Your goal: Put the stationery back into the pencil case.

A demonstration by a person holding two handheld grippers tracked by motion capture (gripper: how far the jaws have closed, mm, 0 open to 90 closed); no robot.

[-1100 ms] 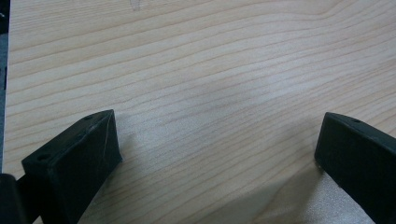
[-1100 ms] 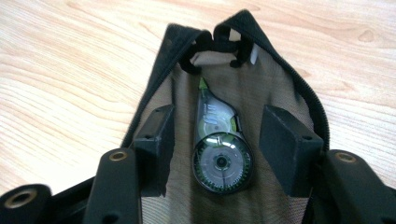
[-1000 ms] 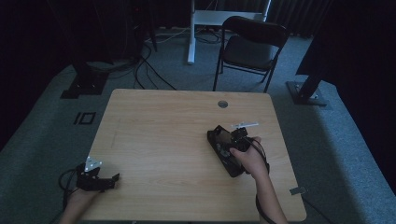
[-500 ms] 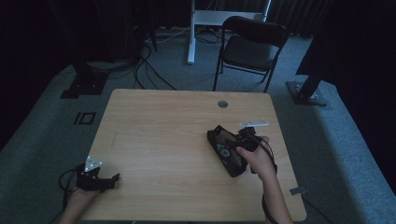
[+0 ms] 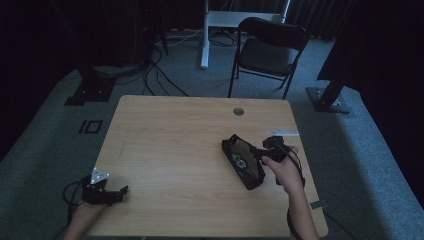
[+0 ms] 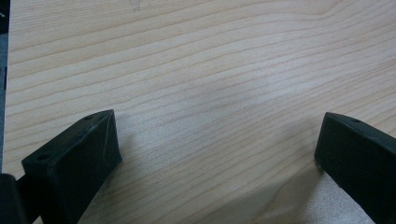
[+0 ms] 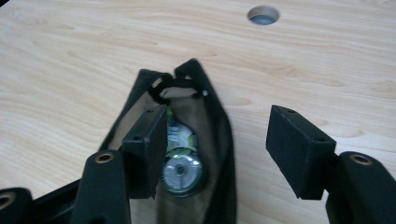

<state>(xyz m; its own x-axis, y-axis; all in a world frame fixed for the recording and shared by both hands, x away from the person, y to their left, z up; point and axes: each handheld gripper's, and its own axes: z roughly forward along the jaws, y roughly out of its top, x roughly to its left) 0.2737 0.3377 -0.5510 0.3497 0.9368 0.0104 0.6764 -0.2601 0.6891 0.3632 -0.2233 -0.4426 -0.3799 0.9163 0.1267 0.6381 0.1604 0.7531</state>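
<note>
A pale wooden table (image 5: 175, 165) takes up the middle of the high view, on grey carpet, with a dark folding chair (image 5: 267, 47) beyond its far edge and a round cable hole (image 5: 238, 111) near that edge. On the right half of the table lies a black pouch (image 5: 243, 161), its mouth gaping and a tan lining on show. Over at the near left corner the left gripper (image 5: 102, 192) rests low over the wood in the person's left hand (image 5: 85, 212), well apart from everything else; its own view has both jaws spread wide with bare woodgrain between them, so it's open and empty. On the right, the right hand (image 5: 285, 170) brings the right gripper (image 5: 267, 150) right up to the pouch's right edge. In the right gripper view (image 7: 217, 144) the jaws stand wide apart, one down inside the pouch mouth, the other outside over bare table, and the pouch wall runs between them, ungripped. Inside sits a small round green can (image 7: 182, 175), its metal end facing the camera.
</note>
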